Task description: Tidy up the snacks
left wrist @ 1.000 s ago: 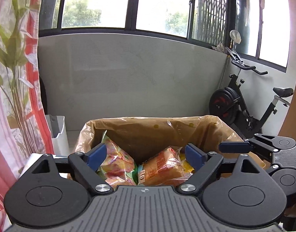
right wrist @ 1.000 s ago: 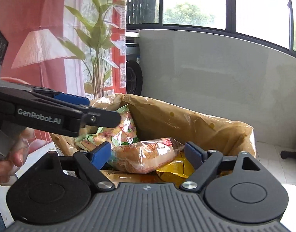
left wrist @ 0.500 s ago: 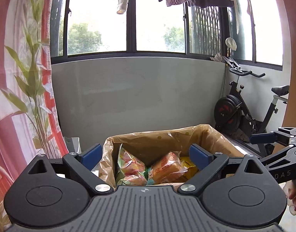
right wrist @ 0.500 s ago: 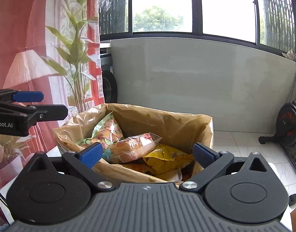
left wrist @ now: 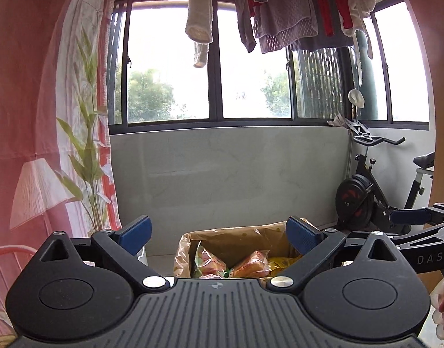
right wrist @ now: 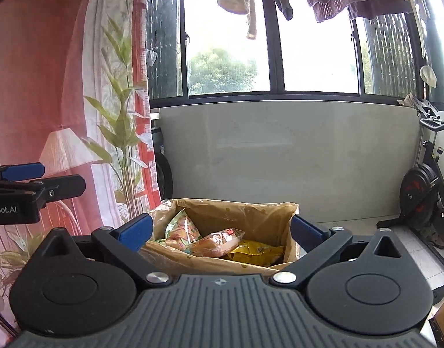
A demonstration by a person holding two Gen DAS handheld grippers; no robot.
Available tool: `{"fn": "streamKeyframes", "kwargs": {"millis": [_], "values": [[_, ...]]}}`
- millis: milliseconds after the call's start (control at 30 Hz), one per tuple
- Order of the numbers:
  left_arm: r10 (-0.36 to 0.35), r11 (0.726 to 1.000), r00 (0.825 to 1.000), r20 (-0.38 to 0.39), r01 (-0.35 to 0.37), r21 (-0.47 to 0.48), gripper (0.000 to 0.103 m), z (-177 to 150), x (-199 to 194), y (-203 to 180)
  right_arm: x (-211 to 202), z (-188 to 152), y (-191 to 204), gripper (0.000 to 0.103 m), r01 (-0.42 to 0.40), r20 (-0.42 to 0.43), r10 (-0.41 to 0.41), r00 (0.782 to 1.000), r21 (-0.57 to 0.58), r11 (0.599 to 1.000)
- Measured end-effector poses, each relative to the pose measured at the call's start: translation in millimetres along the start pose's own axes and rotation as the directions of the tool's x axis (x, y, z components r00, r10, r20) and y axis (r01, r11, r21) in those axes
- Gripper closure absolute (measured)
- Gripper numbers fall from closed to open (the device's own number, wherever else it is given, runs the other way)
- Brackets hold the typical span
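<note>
A box lined with a crinkled brown bag (left wrist: 239,236) (right wrist: 236,207) stands ahead and below both grippers. Inside lie a green-pink snack bag (left wrist: 209,261) (right wrist: 181,229), a clear orange pack (left wrist: 251,265) (right wrist: 219,242) and a yellow pack (left wrist: 283,261) (right wrist: 256,250). My left gripper (left wrist: 219,232) is back from the box, its jaws opening wide with nothing between them. My right gripper (right wrist: 221,229) is open and empty too, also short of the box. In each wrist view the other gripper shows at the edge, the right one (left wrist: 410,217) and the left one (right wrist: 21,171).
A grey low wall (right wrist: 280,150) under windows runs behind the box. An exercise bike (left wrist: 375,191) stands at the right. A red-white curtain (right wrist: 62,87) and a tall plant (right wrist: 120,133) are on the left. Laundry (left wrist: 280,8) hangs overhead.
Both grippers have drawn back and upward from the box, which now looks smaller and lower. Their jaws stand wider apart. The snacks stay in the box.
</note>
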State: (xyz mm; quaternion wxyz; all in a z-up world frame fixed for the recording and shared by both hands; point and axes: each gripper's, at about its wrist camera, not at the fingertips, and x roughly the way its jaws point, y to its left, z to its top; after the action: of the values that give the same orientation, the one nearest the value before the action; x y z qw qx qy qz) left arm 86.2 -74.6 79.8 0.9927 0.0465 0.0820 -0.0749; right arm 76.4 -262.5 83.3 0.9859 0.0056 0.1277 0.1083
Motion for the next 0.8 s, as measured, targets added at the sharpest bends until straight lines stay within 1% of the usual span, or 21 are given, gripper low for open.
{"fn": "streamKeyframes", "kwargs": {"millis": [233, 367, 567, 800], "values": [[0.022, 0.999, 1.0, -0.016, -0.023, -0.034, 0.003, -3, -6, 5, -11, -5, -1, 0.0, 0.011, -0.007, -0.011, 1.0, 0.023, 1.0], [0.033, 0.999, 0.999, -0.015, -0.033, -0.027, 0.003, -3, -6, 4, -12, -6, -3, 0.0, 0.025, -0.01, -0.025, 1.0, 0.031, 0.999], [0.036, 0.999, 0.999, -0.017, -0.036, -0.037, 0.003, -3, -7, 5, -15, -6, -2, 0.0, 0.022, -0.008, -0.022, 1.0, 0.03, 0.999], [0.021, 0.999, 1.0, -0.011, -0.022, -0.047, 0.003, -2, -11, 8, -16, -5, 1, 0.0, 0.021, -0.004, -0.021, 1.0, 0.027, 0.999]]}}
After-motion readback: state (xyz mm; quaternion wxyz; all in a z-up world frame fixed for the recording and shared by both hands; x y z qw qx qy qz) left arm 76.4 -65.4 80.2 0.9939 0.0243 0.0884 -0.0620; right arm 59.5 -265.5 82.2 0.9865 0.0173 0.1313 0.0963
